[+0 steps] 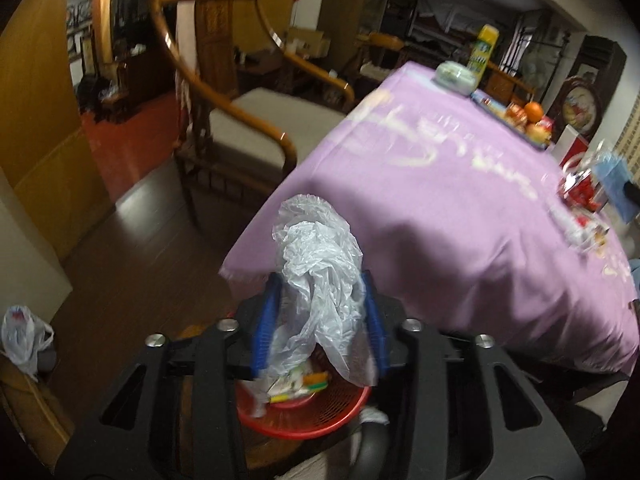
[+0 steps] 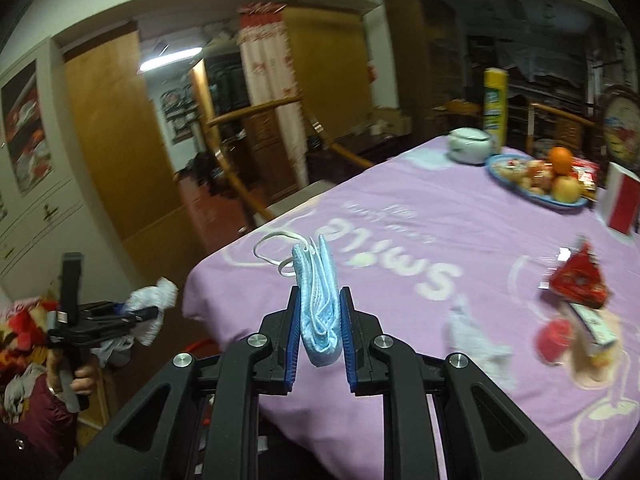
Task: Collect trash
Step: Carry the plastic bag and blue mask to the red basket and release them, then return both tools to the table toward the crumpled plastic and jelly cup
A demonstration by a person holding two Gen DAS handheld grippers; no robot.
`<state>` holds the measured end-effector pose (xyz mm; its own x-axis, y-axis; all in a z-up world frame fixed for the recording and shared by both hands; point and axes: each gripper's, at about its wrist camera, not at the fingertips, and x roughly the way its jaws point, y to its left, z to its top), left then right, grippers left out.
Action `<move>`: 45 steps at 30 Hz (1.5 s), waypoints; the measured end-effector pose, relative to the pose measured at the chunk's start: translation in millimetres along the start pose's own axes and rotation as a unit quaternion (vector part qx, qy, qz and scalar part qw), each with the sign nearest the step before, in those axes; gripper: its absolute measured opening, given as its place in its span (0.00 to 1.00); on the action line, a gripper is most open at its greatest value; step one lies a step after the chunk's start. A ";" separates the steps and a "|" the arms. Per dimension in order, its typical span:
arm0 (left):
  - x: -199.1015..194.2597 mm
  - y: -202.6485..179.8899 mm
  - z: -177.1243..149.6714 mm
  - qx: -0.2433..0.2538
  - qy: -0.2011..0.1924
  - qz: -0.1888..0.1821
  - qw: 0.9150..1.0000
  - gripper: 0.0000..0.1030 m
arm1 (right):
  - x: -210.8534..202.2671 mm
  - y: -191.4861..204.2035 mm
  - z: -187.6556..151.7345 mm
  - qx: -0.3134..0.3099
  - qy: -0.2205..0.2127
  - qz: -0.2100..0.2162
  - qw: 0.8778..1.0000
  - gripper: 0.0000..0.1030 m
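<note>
Blue face mask [image 2: 318, 300] between closed jaws

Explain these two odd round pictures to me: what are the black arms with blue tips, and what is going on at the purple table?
No robot here: a person carries a hand-held clamp in each hand, each with a wide-angle camera looking along its two blue-padded fingers. One picture comes from each clamp.

In the left-hand view, the left gripper has a crumpled clear plastic bag between its pads, above a red basket that already holds scraps. Whether the pads press it is hard to tell.

In the right-hand view, the right gripper is shut on a folded blue face mask over the purple tablecloth. On the cloth lie a red wrapper, crumpled white paper and a blue fruit plate. The other clamp shows at the left.
</note>
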<state>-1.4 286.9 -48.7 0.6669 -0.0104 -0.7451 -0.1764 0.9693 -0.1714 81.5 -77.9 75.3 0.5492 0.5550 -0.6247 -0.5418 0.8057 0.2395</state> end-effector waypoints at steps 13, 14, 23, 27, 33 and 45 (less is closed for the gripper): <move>-7.4 68.8 -14.9 -0.065 -0.040 0.061 0.995 0.92 | 73.4 123.1 -2.6 -0.093 0.093 0.087 0.988 0.18; -7.2 74.0 -15.5 -0.072 -0.041 0.065 0.994 0.92 | 77.2 129.0 -4.1 -0.097 0.099 0.092 0.986 0.18; 3.7 113.6 -29.5 -0.122 -0.033 0.078 0.989 0.92 | 127.5 180.0 -22.5 -0.136 0.172 0.126 0.968 0.21; 10.0 122.2 -35.6 -0.135 -0.023 0.075 0.988 0.92 | 141.0 194.3 -27.3 -0.147 0.189 0.133 0.962 0.37; 8.1 128.0 -36.3 -0.145 -0.023 0.071 0.987 0.92 | 145.5 197.4 -23.5 -0.145 0.186 0.130 0.963 0.39; -3.9 93.8 -23.1 -0.110 -0.036 0.062 0.991 0.92 | 119.8 159.6 -20.4 -0.110 0.149 0.110 0.976 0.40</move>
<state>-37.2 372.2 -76.7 0.6791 0.1302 -0.7224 -0.4081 0.8849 -0.2242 47.9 112.9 23.6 0.2114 0.5985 -0.7728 -0.7675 0.5912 0.2479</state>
